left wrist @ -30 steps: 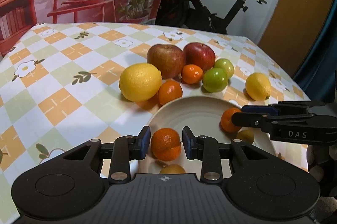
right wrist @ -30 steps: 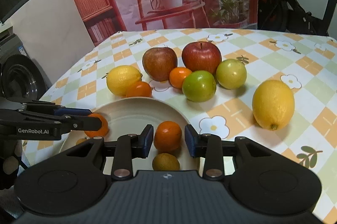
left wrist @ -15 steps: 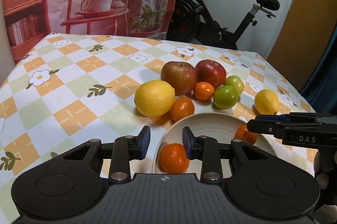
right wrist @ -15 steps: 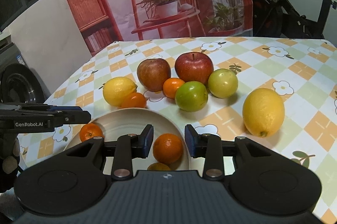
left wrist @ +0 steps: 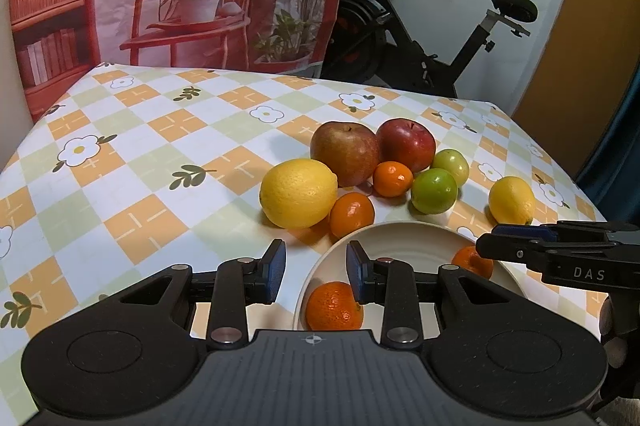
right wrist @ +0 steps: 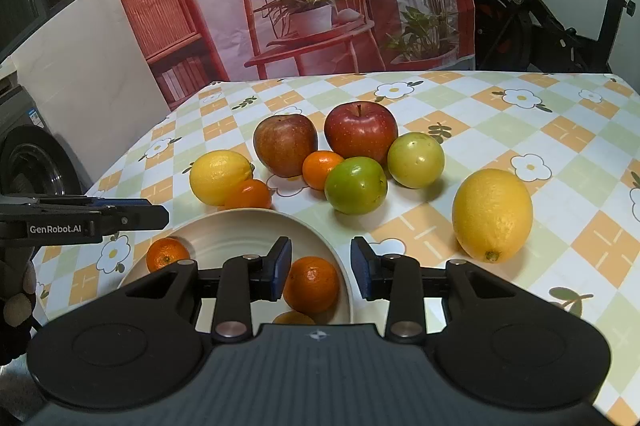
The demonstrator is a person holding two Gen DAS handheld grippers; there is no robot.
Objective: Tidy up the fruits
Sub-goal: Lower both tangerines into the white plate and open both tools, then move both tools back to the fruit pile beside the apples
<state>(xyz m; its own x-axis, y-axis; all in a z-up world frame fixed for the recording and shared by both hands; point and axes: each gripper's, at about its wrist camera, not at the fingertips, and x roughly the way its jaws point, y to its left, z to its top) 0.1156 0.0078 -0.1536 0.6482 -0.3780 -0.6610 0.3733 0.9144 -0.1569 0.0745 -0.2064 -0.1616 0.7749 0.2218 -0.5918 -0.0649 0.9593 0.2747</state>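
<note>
Both grippers hung over the near edge of the tabletop with nothing held. The left gripper had its blue-padded fingers parted by a narrow gap and empty, and the right gripper stood the same way. Between them sat the round cream ceramic bowl, seemingly the collecting place. It held two small orange mandarins, one at its left side and one at its right, with a duller yellowish fruit mostly hidden beneath the gripper body.

The rest waited in a cluster toward the middle of the checked, flower-printed tabletop: two red apples, two green round fruits, two loose mandarins and a yellow lemon. A second lemon lay apart toward the right edge.
</note>
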